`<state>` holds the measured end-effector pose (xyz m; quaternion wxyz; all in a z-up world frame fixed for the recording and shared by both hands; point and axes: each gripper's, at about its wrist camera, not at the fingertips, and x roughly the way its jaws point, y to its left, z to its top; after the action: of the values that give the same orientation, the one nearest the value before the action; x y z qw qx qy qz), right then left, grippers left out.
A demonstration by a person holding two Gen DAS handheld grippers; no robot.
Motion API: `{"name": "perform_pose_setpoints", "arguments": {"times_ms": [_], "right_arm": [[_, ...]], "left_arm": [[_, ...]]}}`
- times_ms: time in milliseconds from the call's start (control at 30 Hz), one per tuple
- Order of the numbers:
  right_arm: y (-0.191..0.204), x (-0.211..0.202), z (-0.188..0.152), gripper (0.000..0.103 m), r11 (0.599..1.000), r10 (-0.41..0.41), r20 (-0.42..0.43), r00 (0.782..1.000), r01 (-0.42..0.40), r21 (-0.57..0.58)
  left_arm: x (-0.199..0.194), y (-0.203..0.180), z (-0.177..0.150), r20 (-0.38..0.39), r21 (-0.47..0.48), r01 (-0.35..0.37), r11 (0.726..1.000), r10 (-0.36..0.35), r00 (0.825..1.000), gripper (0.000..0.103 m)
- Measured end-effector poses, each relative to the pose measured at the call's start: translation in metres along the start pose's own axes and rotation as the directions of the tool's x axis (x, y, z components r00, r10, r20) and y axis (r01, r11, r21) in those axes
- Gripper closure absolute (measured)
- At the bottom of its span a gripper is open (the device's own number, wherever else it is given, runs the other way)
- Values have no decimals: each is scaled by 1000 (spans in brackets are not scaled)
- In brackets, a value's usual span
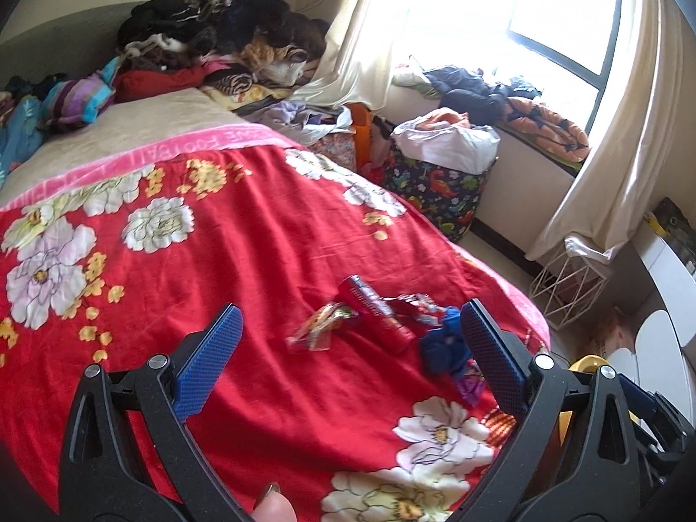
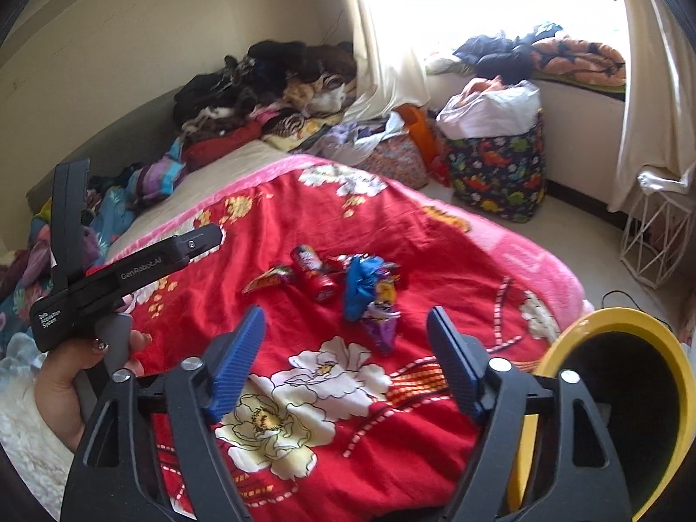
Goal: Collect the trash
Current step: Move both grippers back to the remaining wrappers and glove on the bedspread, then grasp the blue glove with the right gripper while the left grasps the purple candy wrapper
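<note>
Trash lies in a small heap on the red flowered blanket [image 1: 243,243]: a red tube can [image 1: 379,314], a crinkled striped wrapper [image 1: 322,328], a crumpled blue bag [image 1: 443,348] and a purple wrapper [image 1: 470,385]. My left gripper [image 1: 351,322] hovers short of the heap, open, with nothing between its blue pads. The right wrist view shows the same red can [image 2: 314,276], blue bag [image 2: 361,289] and purple wrapper [image 2: 382,326] just beyond my right gripper [image 2: 348,325], which is open and empty. A hand holds the left gripper's body [image 2: 108,278] at the left.
A yellow-rimmed bin [image 2: 609,409] stands beside the bed at the lower right. Clothes are piled at the bed's head [image 1: 217,30]. A dinosaur-print laundry bag [image 1: 439,182], a white wire basket [image 1: 565,287] and curtains [image 1: 609,139] stand by the window.
</note>
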<state>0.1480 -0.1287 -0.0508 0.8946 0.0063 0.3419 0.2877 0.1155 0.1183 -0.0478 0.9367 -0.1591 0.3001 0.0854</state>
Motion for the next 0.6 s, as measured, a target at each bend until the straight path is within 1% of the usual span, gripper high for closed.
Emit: {"name": "perform_pose_setpoints", "arguments": {"times_ms": [67,133,267,300,367,433,500,600], "right_arm": [[4,12,2,40,1000,7,-20,1000,-7,-12],[6,23,5,44,1000,20,-36,999,-21,-17],[12,48,8,58,999,35,-76,996,-37,-32],[13,54,8,60,999,31,-87,996,-34,-37],[15,66,7,62,999,21,-107,994,-26,-45],[14,79,7,64,999,11,-125,992,-17,-46],[11,89,7,67,999,4,-141,990,-10,-39],[7,103,8,68,999,-11,-160,987,5,-33]], "left_arm": [[4,5,-1,-11,-9,0,1000,0,1000,11],[8,10,-4,-26,-17,-2,1000,2,1000,17],[18,18,-10,-59,-37,-4,999,2,998,25],[21,20,-11,-68,-40,-5,999,2,998,28],[25,21,-15,-82,-42,-3,999,0,997,29],[31,24,-17,-98,-47,-2,999,-2,995,38],[38,26,-21,-118,-52,-1,999,-5,993,40],[45,29,-25,-137,-58,-2,998,-6,991,42]]}}
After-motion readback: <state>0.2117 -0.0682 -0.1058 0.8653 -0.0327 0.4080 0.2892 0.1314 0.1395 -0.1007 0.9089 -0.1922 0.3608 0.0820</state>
